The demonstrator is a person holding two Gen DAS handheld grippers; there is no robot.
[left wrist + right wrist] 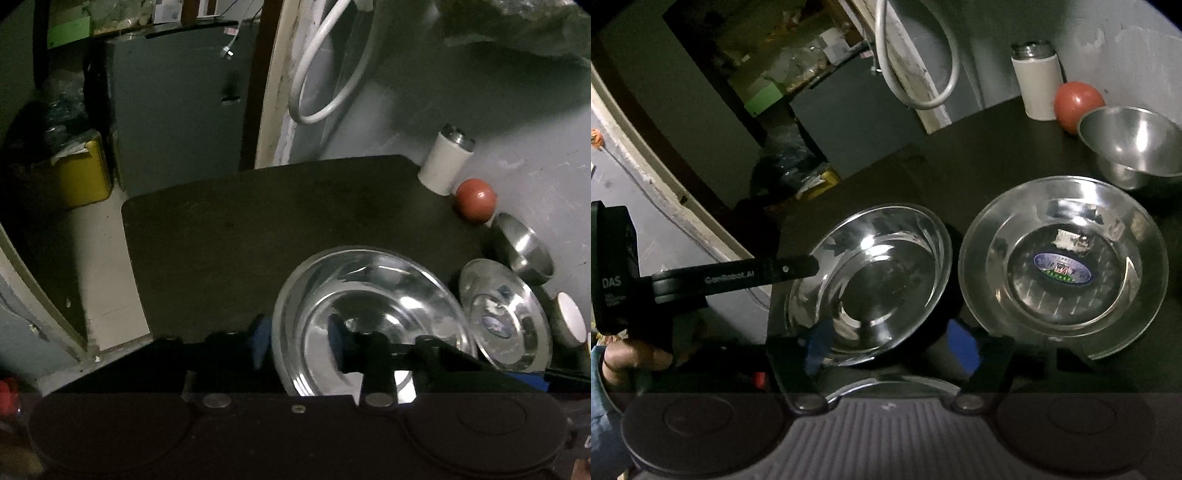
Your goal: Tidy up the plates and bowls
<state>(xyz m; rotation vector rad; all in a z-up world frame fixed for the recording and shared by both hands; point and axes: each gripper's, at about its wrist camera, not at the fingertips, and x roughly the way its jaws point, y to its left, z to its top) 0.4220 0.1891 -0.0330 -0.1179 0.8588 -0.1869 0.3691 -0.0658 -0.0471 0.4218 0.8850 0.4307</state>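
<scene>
Straddling the rim of a steel plate (369,314) on the dark table (258,221), the left gripper (301,341) appeared clenched on it. The right gripper (890,343) bracketed the same plate's near edge, its grip unclear. Beside that plate lay a labelled plate (1063,266); beyond it stood a steel bowl (1134,147).

Your black left gripper with blue pads (299,341) points down, jaws pinched narrow. Your black right gripper (892,345) also points down, jaws roughly half open. Your left hand (628,360) grips its handle.
</scene>
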